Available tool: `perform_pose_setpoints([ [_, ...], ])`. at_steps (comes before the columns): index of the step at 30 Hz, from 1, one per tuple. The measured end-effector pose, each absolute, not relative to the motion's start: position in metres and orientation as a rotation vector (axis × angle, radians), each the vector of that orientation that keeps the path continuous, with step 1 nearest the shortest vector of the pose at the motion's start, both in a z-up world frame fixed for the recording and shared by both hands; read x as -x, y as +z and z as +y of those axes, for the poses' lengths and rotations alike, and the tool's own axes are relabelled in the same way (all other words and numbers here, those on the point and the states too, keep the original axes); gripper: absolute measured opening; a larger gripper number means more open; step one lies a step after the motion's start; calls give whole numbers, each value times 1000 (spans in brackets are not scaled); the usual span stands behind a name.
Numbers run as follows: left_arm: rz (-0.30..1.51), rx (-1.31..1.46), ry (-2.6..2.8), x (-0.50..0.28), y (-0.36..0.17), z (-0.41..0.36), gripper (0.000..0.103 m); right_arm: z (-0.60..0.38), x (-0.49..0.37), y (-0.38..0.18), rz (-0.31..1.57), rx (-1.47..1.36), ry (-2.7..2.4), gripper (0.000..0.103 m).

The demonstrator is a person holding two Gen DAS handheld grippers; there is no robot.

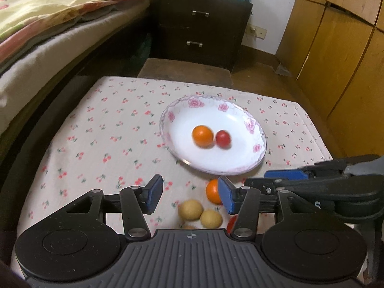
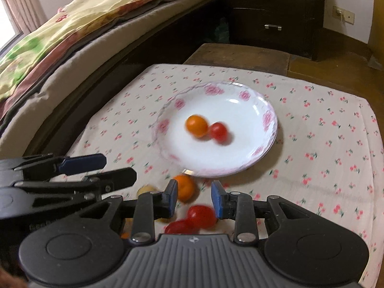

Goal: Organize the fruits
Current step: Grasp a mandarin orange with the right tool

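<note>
Left tool (image 1: 189, 192) stood moderately wide, nothing between its pads. Right tool (image 2: 194, 199) was drawn narrow, empty. Flowered plate (image 1: 168, 120) sat on the cherry-print worktop (image 1: 96, 132), holding one orange fruit (image 1: 202, 135) touching a red fruit (image 1: 223, 139). Loose on the near cloth: another orange (image 1: 212, 192), two yellow fruits (image 1: 190, 209), two red ones (image 2: 200, 216).

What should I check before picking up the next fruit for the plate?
1. Left tongs open and empty: ok.
2. Right tongs free: cannot tell, shut close to a loose tomato.
3. Plate has room: ok, only the plated orange and plated tomato inside.
4. Next fruit reachable: ok, loose orange lies just ahead of the left tongs.
5. Plated fruit settled: cannot tell, blurred.
</note>
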State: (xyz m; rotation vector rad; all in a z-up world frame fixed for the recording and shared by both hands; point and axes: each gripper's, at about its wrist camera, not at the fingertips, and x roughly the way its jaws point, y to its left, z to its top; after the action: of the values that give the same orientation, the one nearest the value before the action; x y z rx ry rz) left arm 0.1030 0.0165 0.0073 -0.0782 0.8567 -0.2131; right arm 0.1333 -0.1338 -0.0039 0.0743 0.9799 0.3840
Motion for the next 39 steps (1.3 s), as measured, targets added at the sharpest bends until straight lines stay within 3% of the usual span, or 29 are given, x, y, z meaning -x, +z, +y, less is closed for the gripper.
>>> perform_pose_setpoints([
  [15, 860, 138, -197, -66, 13, 51, 61, -87, -66, -20, 1059, 1, 524, 32],
  [39, 872, 159, -209, -64, 9, 58, 64, -57, -80, -50, 1049, 76, 545, 34],
])
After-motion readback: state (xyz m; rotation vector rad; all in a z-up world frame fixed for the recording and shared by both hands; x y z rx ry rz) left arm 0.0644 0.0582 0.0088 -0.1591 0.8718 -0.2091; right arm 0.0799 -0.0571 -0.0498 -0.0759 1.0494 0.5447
